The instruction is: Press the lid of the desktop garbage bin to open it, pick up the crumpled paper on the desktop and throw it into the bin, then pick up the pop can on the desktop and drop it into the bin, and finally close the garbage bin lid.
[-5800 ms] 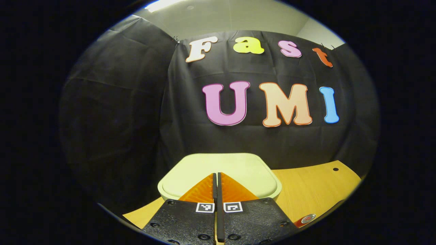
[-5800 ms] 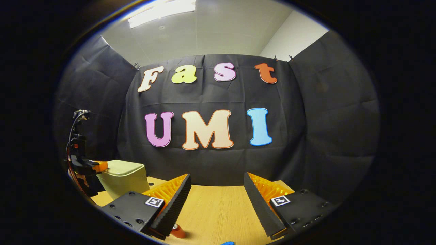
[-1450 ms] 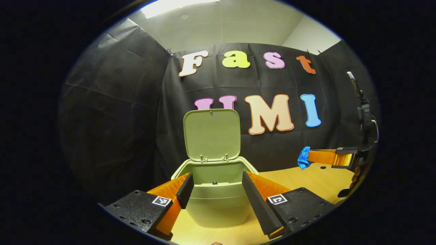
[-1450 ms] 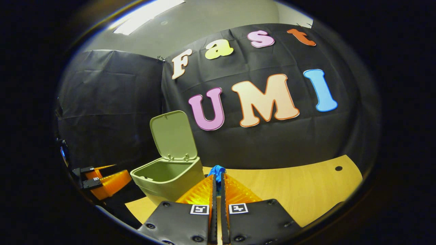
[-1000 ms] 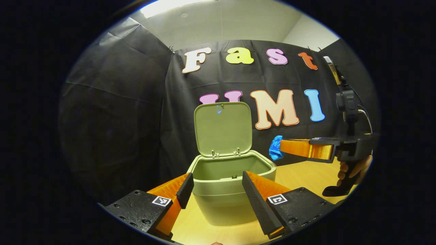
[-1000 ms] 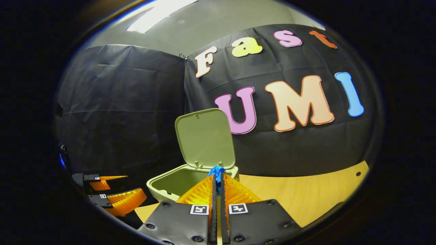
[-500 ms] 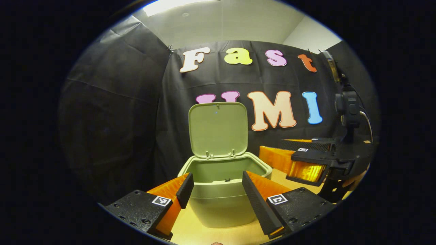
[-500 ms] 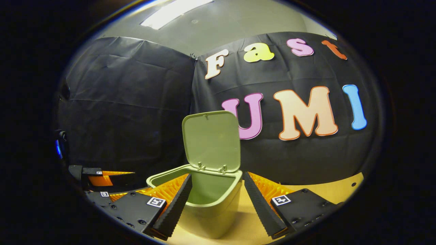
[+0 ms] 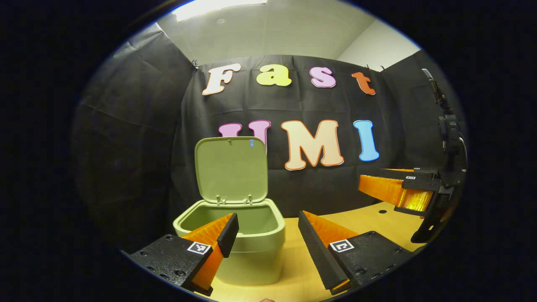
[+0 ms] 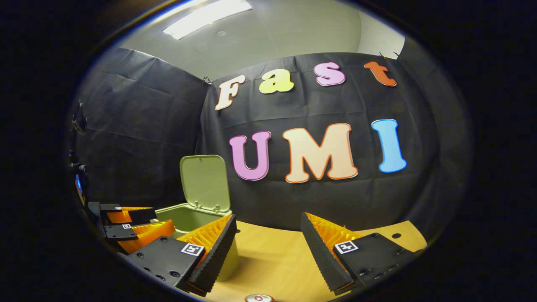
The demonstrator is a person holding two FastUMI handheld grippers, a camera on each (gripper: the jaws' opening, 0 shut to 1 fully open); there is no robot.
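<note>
The pale green bin (image 9: 247,251) stands on the wooden table with its lid (image 9: 231,170) tipped up against the back wall. My left gripper (image 9: 267,222) is open just in front of the bin, its left finger overlapping the bin's rim, nothing between the fingers. My right gripper (image 9: 365,181) hovers open and empty at the right, well clear of the bin. In the right gripper view the bin (image 10: 188,216) sits to the left behind my open right gripper (image 10: 267,224). The pop can (image 10: 259,298) shows its top at the bottom edge, below the fingers.
The wooden table (image 10: 272,260) runs back to the black cloth wall and has a small round hole (image 10: 396,235) at the far right. My left gripper (image 10: 161,221) sits low at the left beside the bin.
My right gripper, shut on blue crumpled paper a second ago, opened over the bin and let it go, then drew back to the right. The left gripper stays open.
</note>
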